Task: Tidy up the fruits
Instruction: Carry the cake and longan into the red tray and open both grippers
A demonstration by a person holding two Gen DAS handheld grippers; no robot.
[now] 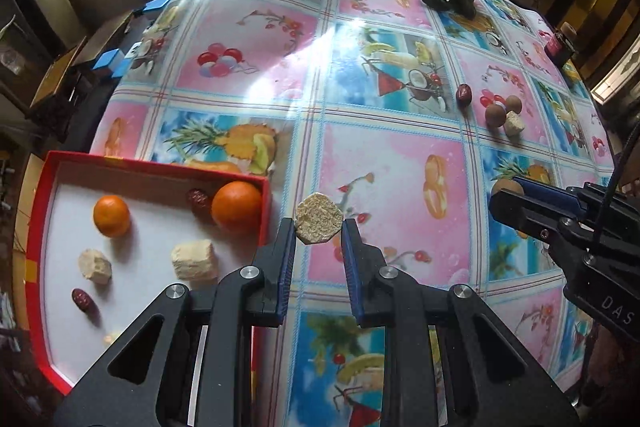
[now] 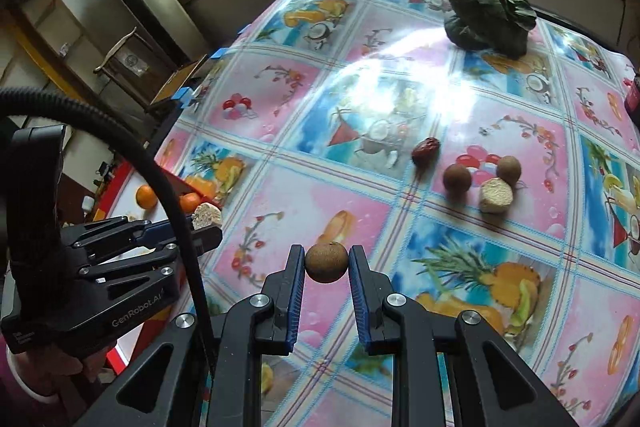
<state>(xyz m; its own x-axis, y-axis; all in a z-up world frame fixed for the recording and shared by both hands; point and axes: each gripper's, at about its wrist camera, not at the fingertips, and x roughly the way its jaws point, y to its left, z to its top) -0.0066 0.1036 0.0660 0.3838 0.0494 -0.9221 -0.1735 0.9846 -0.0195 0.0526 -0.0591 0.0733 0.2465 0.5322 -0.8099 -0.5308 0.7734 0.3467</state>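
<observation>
Crumbly cake [image 1: 318,219] is sitting pinched in the left hand-held gripper [image 1: 318,233], needing gentle side pressure, while the right hand-held gripper [image 2: 326,263] is clamping a firm round fruit [image 2: 326,262], tray [image 1: 160,169] at nine o'clock.

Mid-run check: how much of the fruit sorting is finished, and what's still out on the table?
Done: the red box already holds two oranges, two red dates and two pale chunks.
In hand: the left tool grips a beige chunk beside the box; the right tool grips a brown longan.
Left: one red date, two longans and a beige chunk on the tablecloth.
</observation>
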